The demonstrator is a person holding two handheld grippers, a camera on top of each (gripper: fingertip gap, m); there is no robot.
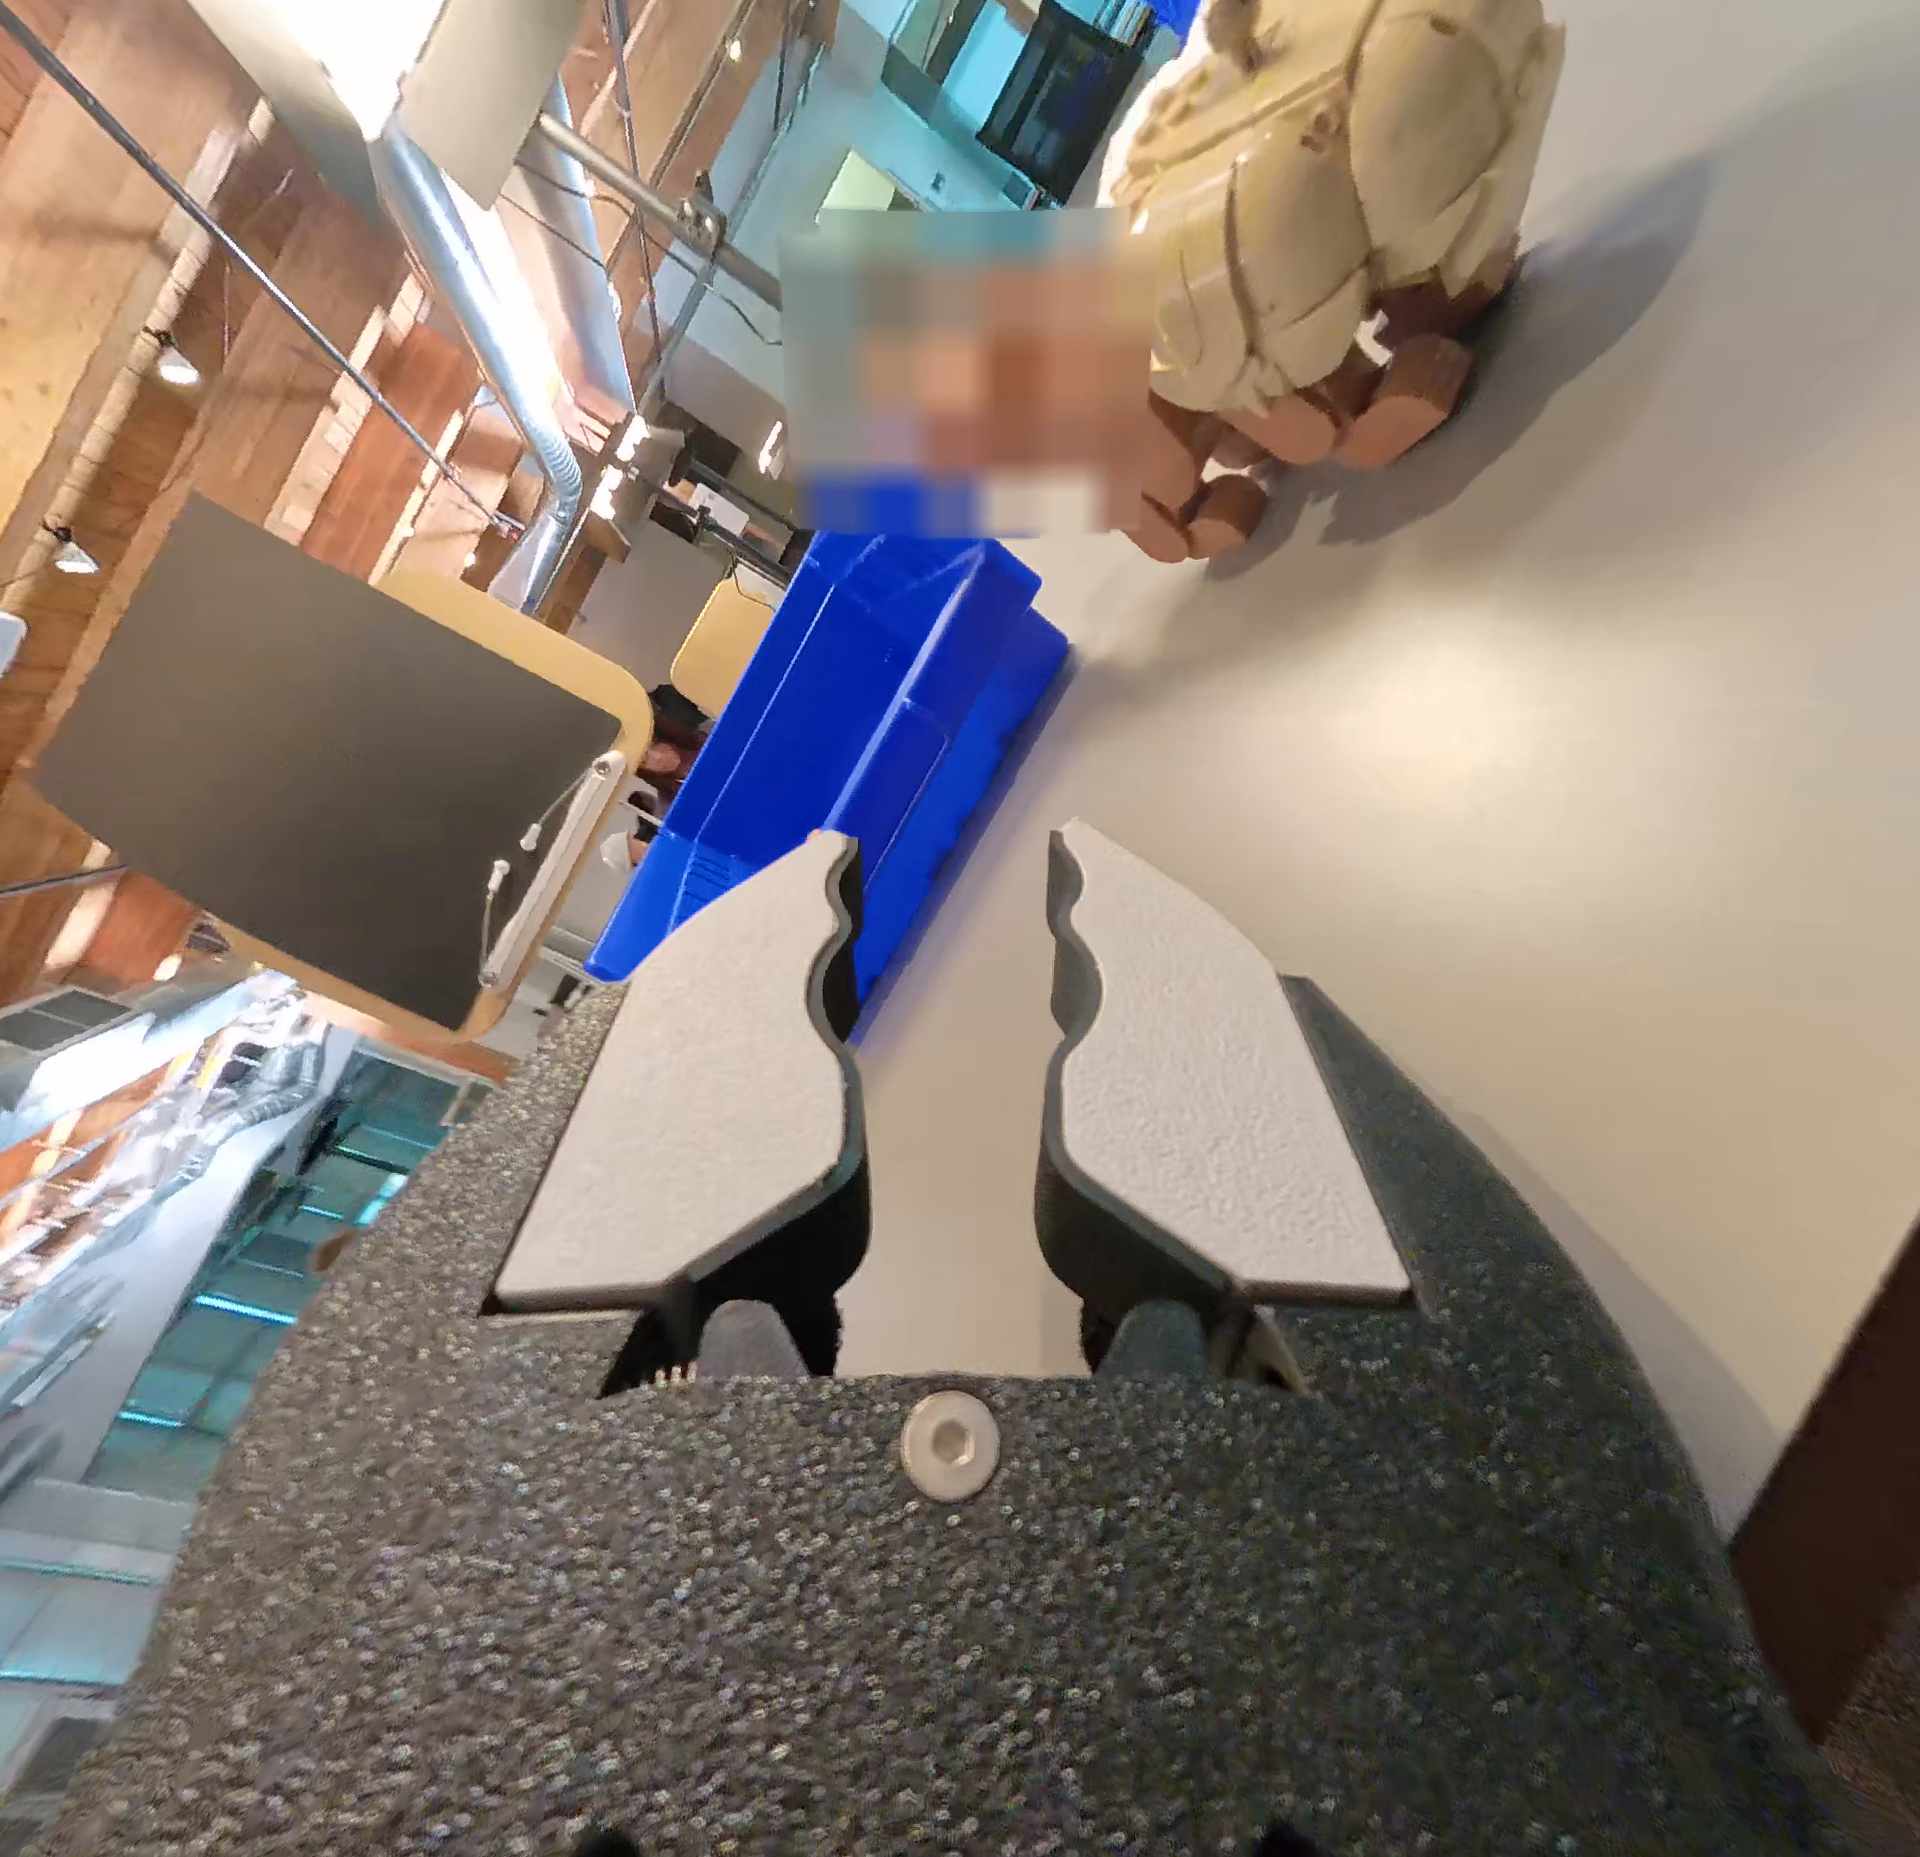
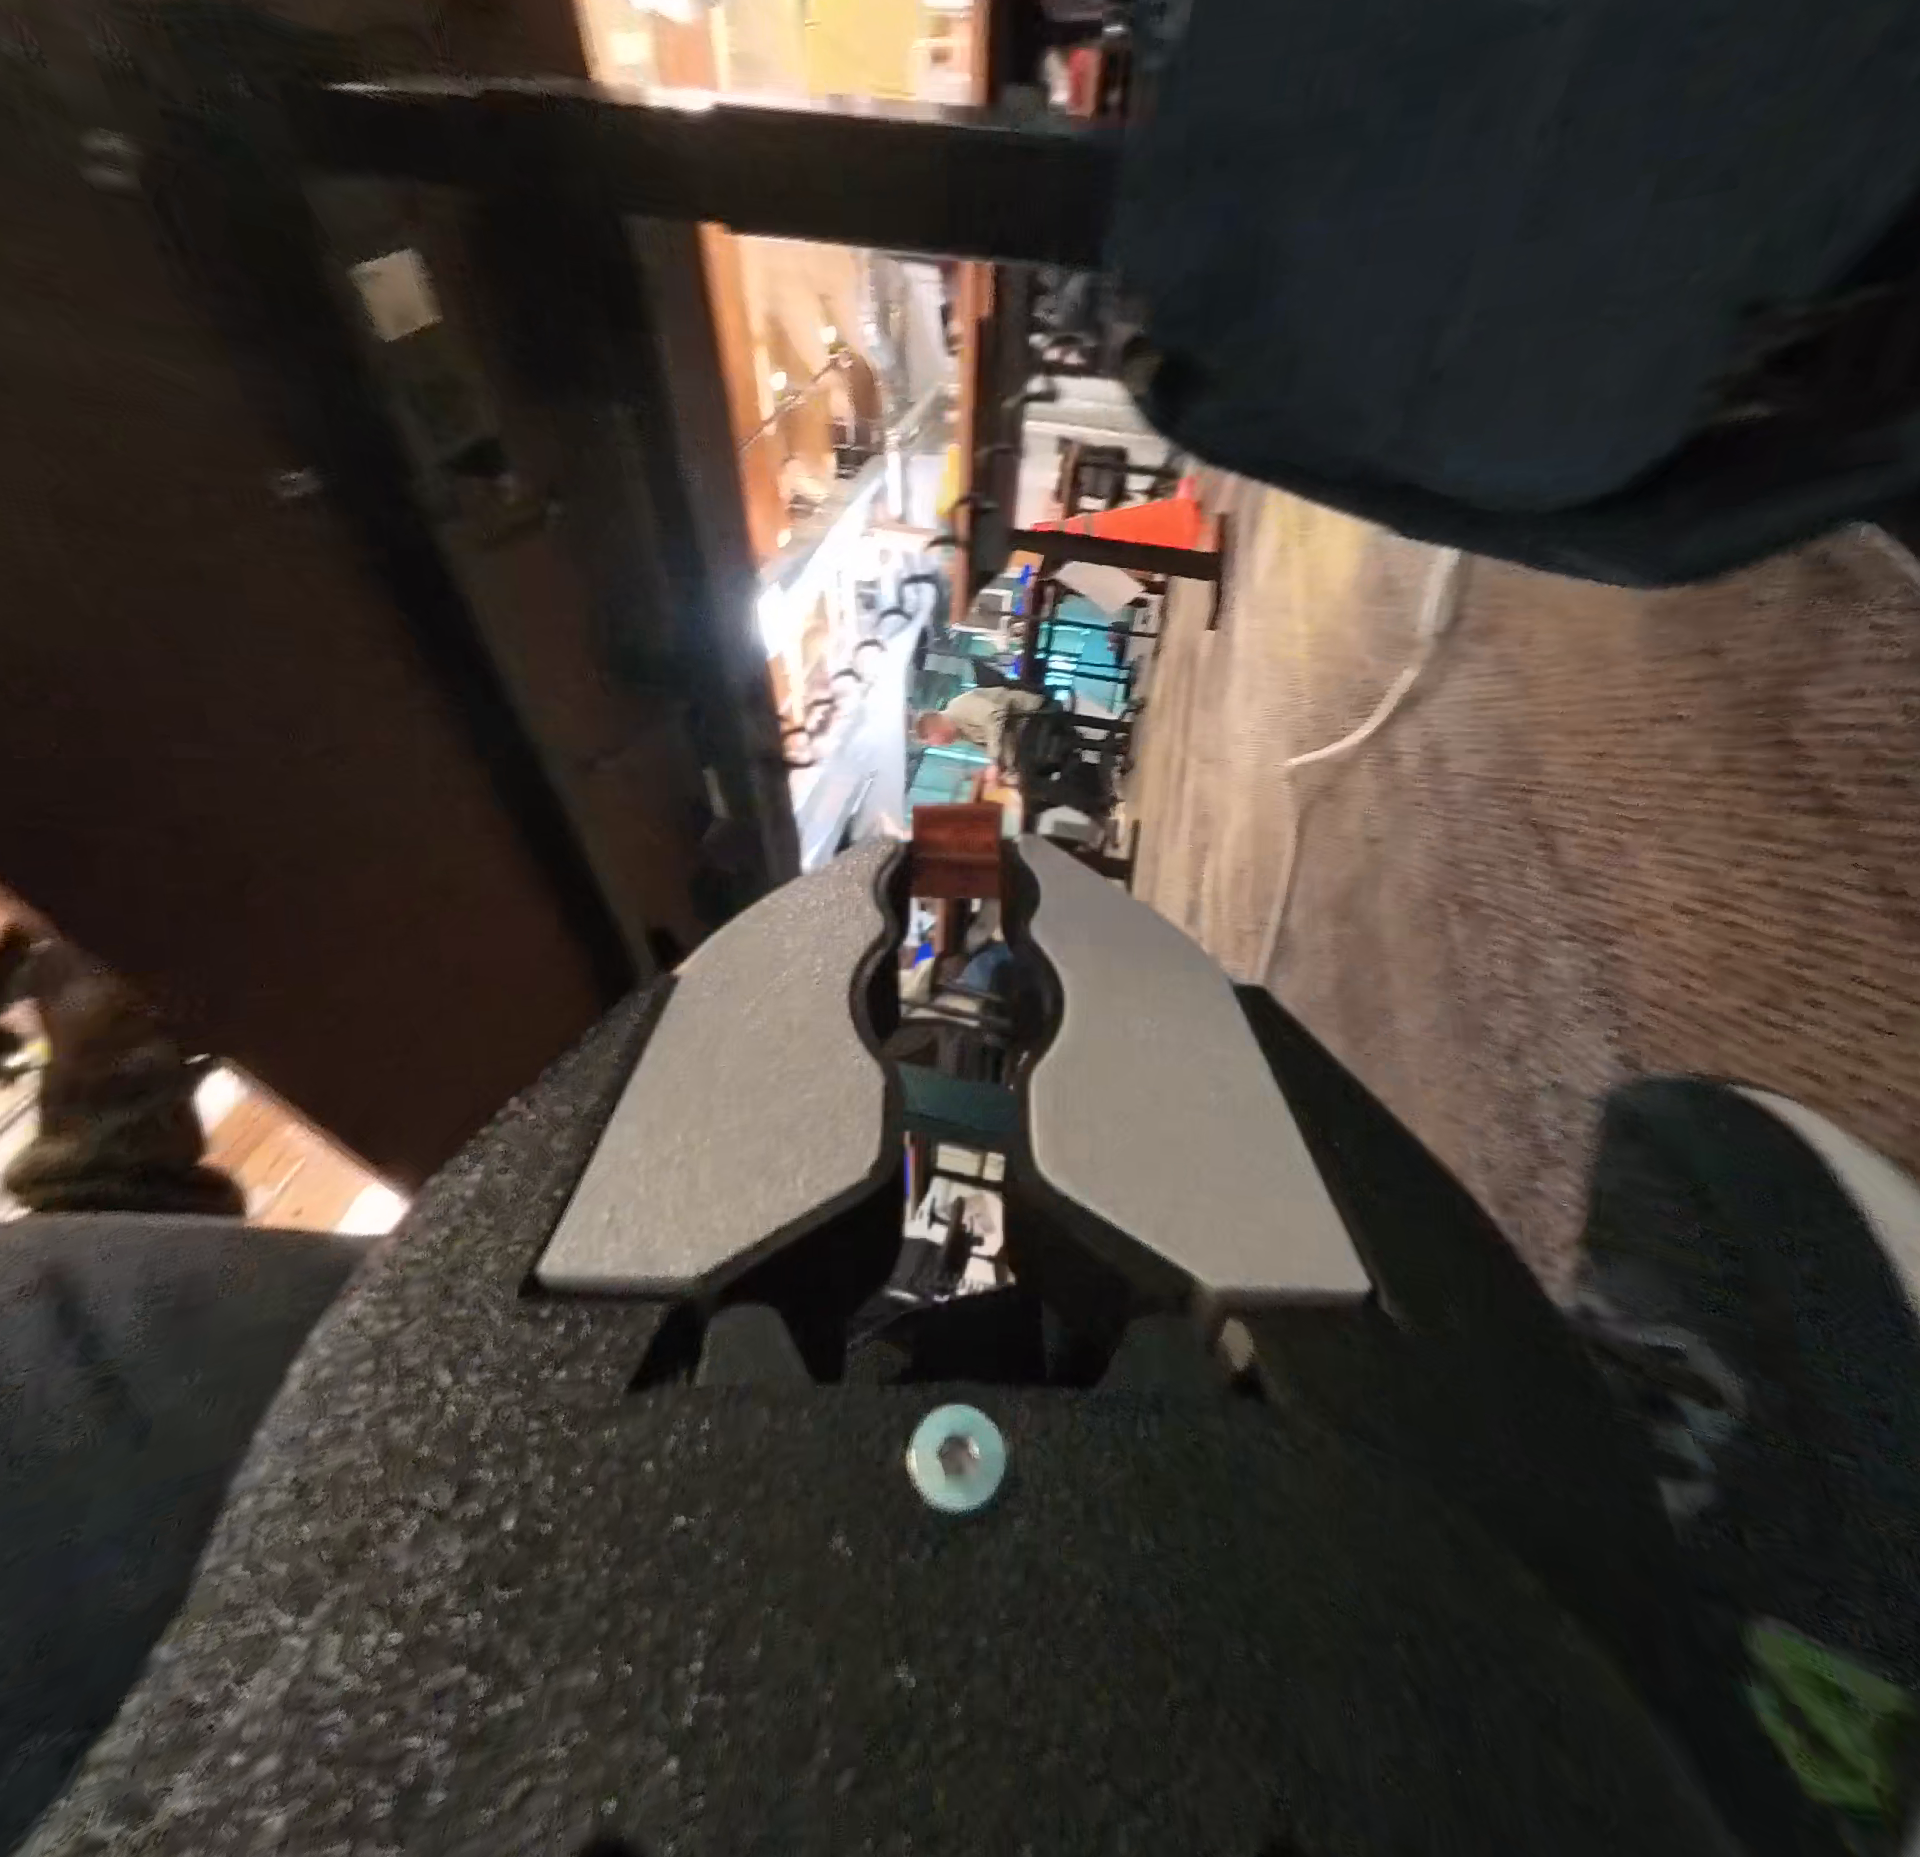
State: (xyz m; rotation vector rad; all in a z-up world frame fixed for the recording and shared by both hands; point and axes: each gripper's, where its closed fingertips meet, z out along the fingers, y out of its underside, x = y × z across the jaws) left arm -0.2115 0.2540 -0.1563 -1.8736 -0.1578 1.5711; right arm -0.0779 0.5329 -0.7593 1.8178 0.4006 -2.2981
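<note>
Your left fingers (image 1: 951,851) are spread and empty over the white desk (image 1: 1455,872), the blue bin (image 1: 883,727) just beyond, the wooden figure (image 1: 1340,207) well apart. Your right fingers (image 2: 961,857) pinch a small brown block (image 2: 954,864) off the desk, above carpet (image 2: 1558,820); slacken and I judge it drops. No legible writing.

No writing, label, number or sign is legible in either view

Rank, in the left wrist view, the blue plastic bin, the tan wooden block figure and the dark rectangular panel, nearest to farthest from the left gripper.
1. Blue plastic bin, just beyond the left gripper fingertips.
2. Dark rectangular panel, off left.
3. Tan wooden block figure, far upper right on the table.
</note>
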